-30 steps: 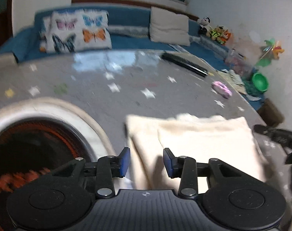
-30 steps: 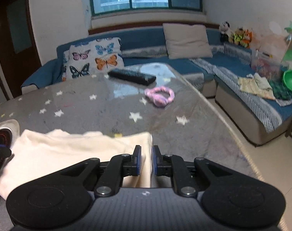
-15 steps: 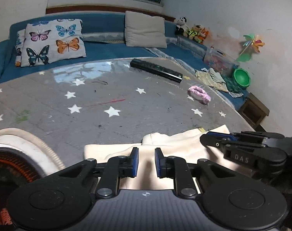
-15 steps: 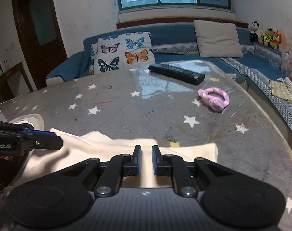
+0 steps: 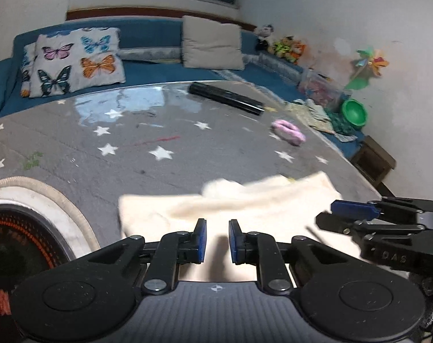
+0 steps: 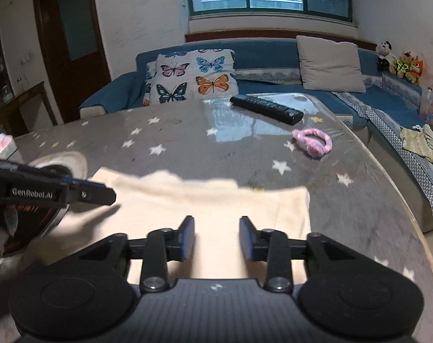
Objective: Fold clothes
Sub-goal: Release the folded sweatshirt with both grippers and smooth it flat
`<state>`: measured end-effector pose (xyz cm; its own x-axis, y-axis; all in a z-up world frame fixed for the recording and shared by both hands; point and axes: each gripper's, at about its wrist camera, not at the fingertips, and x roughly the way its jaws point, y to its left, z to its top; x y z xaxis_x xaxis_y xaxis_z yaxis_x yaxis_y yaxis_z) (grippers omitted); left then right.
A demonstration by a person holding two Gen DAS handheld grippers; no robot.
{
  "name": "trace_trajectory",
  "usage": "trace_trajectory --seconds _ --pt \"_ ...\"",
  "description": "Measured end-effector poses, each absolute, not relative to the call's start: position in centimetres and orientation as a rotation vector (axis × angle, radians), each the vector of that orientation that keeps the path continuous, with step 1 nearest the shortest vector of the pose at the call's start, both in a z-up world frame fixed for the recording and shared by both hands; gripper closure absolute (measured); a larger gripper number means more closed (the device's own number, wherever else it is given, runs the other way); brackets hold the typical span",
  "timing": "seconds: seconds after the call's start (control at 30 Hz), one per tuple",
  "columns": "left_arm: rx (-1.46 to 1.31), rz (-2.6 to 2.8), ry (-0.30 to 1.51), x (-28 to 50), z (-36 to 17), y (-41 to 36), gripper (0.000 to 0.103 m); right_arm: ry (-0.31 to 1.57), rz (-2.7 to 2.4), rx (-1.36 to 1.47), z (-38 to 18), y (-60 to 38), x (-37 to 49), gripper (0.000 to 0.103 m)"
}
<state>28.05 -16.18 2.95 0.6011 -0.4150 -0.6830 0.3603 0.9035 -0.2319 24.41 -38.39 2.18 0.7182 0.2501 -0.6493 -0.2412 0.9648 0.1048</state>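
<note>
Both tongs, left [image 5: 217,241] and right [image 6: 217,237], hover released over the cream garment [image 6: 216,200]; the next grasp should pinch matching corners evenly.

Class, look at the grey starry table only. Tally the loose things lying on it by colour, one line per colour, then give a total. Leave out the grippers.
Cream: 1, the folded garment
Black: 1, the remote control
Pink: 1, the fluffy ring
White-rimmed: 1, the round dish at the left edge
Total: 4
</note>
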Motion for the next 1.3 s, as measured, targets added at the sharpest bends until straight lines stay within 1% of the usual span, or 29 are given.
trace_trajectory --seconds 0.2,0.27,0.4,0.53,0.63,0.77,0.8,0.87,0.9,1.03,1.13,1.23,1.27,1.3 --pt "-0.026 -0.457 0.800 24.0 2.0 -16.1 0.085 0.722 0.260 0.001 1.6 -38.9 20.0 0.066" --pt "-0.023 -0.451 0.796 23.1 1.7 -15.7 0.085 0.721 0.251 0.002 1.4 -39.2 18.8 0.063" --pt "-0.055 -0.452 0.781 21.7 1.5 -14.8 0.085 0.722 0.243 0.004 1.2 -39.6 17.0 0.063" --pt "-0.091 -0.442 0.770 21.1 1.7 -14.2 0.085 0.704 0.246 -0.010 1.9 -39.1 16.4 0.062" --pt "-0.091 -0.433 0.775 21.0 1.6 -14.1 0.085 0.702 0.248 0.007 1.7 -38.7 16.8 0.057" --pt "-0.097 -0.427 0.764 20.2 2.2 -13.8 0.084 0.702 0.237 0.009 1.7 -38.1 16.9 0.056" --pt "-0.097 -0.428 0.760 20.0 2.4 -13.7 0.082 0.686 0.239 0.015 1.9 -38.0 16.8 0.055" --pt "-0.092 -0.427 0.753 19.6 2.6 -13.7 0.077 0.665 0.238 0.023 2.2 -37.6 16.8 0.046" --pt "-0.087 -0.423 0.752 19.6 2.6 -13.7 0.074 0.655 0.237 0.025 2.3 -37.3 16.9 0.046" --pt "-0.083 -0.410 0.772 19.5 1.9 -13.8 0.073 0.665 0.244 -0.025 1.4 -35.3 17.7 0.044" --pt "-0.082 -0.411 0.776 19.3 1.8 -13.7 0.073 0.671 0.240 -0.086 0.4 -34.3 17.3 0.036" --pt "-0.089 -0.409 0.775 18.8 2.0 -13.5 0.070 0.658 0.240 -0.091 0.8 -34.1 16.5 0.034" --pt "-0.095 -0.407 0.772 18.6 2.2 -13.4 0.066 0.654 0.242 -0.083 0.9 -34.1 16.4 0.031" --pt "-0.098 -0.402 0.767 18.3 2.3 -13.3 0.059 0.652 0.241 -0.077 0.9 -34.0 16.4 0.029"
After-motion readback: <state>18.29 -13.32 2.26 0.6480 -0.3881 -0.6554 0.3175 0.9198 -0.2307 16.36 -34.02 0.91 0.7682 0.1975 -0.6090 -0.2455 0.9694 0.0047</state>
